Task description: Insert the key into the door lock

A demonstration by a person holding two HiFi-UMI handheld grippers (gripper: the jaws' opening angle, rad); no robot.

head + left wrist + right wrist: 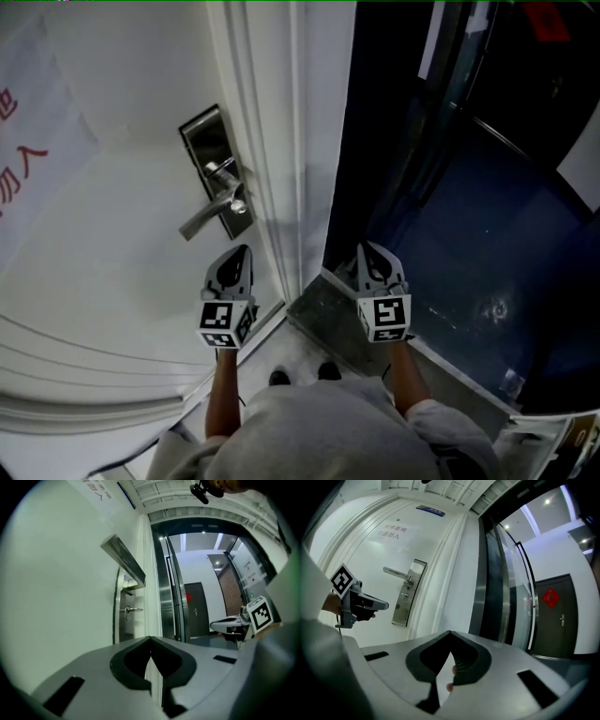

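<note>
The white door (122, 244) carries a steel lock plate (217, 164) with a lever handle (208, 217). Below the handle, a small metal piece that looks like the key (133, 609) sticks out of the plate. My left gripper (241, 253) hovers just below the lock plate with its jaws shut and nothing between them; its tips (150, 639) meet and point along the door's edge. My right gripper (368, 248) is at the open doorway, to the right of the door's edge. Its jaws (450, 633) are shut and I see no key in them. The lock plate (408, 593) lies far to its left.
A paper notice (33, 150) with red print hangs on the door. The door frame (281, 141) and steel-edged glass panels (499, 583) border the dark opening. A dark door with a red ornament (550, 597) stands beyond. The person's shoes (300, 375) are at the threshold.
</note>
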